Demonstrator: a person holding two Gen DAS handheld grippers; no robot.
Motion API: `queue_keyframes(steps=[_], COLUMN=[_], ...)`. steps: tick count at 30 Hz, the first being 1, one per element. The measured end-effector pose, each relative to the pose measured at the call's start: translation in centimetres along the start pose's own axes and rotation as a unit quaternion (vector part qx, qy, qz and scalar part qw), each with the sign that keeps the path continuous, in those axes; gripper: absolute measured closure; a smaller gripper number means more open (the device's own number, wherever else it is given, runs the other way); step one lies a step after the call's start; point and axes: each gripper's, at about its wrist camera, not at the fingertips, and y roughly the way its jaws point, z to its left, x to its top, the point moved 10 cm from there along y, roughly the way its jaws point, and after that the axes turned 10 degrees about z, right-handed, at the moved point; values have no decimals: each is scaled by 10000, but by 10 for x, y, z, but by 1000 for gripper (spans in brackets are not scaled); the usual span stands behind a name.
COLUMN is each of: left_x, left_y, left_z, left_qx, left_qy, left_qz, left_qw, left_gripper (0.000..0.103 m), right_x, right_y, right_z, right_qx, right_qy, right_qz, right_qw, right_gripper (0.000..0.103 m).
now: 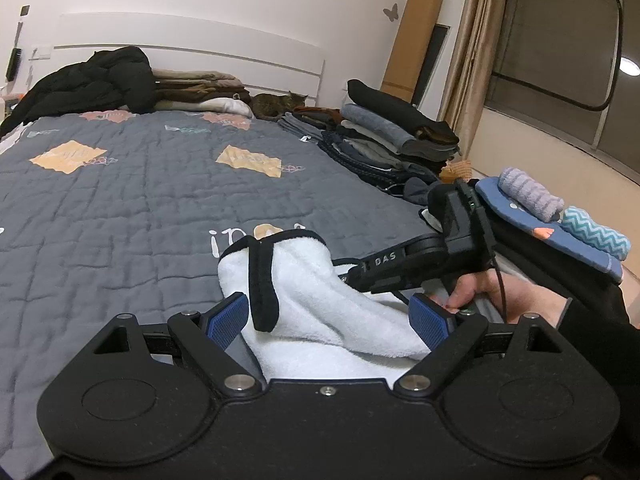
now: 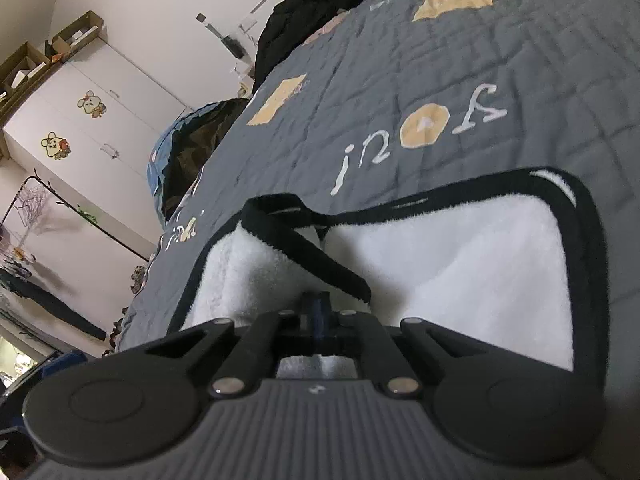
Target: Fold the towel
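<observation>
A white towel [image 1: 320, 280] with black trim lies bunched on the grey quilt [image 1: 140, 200], one trimmed corner flopped over itself. My left gripper [image 1: 328, 318] stands wide open, and the towel's raised fold passes between its blue pads [image 1: 226, 316] without being pinched. From the right, a hand [image 1: 476, 292] brings in my right gripper [image 1: 347, 278], whose tip is buried in the fold. In the right wrist view the right gripper [image 2: 318, 310] is shut on the towel [image 2: 460, 264], which spreads flat to the right, with a black edge looped just ahead.
Stacks of folded clothes [image 1: 384, 136] line the bed's right side. Rolled towels [image 1: 532, 196] rest on a blue cushion nearby. A black jacket [image 1: 92, 84] and a cat [image 1: 280, 104] lie by the headboard. The right wrist view shows a white wardrobe [image 2: 92, 120] beyond the bed.
</observation>
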Motion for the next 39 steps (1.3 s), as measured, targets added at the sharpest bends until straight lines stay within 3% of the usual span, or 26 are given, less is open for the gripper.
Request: queue_keyframes(steps=[9, 12, 15, 18, 21, 26, 32, 34, 37, 38, 39], left_x=[-1, -2, -2, -2, -2, -1, -1, -1, -1, -1, -1], left_y=[0, 0, 0, 0, 0, 1, 1, 2, 1, 1, 1], left_z=[0, -1, -1, -1, 0, 0, 0, -1, -2, -2, -2], left_qx=[6, 23, 13, 26, 22, 38, 19, 31, 43, 42, 42], left_qy=[11, 53, 66, 95, 93, 87, 96, 113, 152, 157, 157], left_qz=[-7, 5, 21, 31, 35, 46, 38, 47, 33, 30, 35], left_qw=[10000, 10000, 10000, 9999, 9999, 9999, 9999, 9999, 9999, 9999, 9999], left_gripper=[17, 17, 17, 17, 17, 17, 17, 17, 17, 17, 17], right_x=[17, 11, 6, 0, -5, -22, -32, -34, -29, -29, -28], right_y=[-41, -46, -42, -32, -21, -1, -13, -9, -7, -7, -7], right_z=[26, 32, 12, -13, -12, 16, 42, 37, 21, 16, 10], right_qx=[128, 22, -575, -648, -309, -499, -559, -842, -1053, -1107, -1160], right_qy=[-455, -841, -936, -579, -499, -1246, -2096, -2219, -1904, -1776, -1647], right_qz=[-531, -346, -244, -46, 62, 495, 557, 567, 520, 528, 536], right_qw=[9975, 9959, 9936, 9962, 9983, 9897, 9746, 9698, 9747, 9764, 9780], right_gripper=[101, 89, 76, 75, 74, 74, 74, 74, 54, 41, 35])
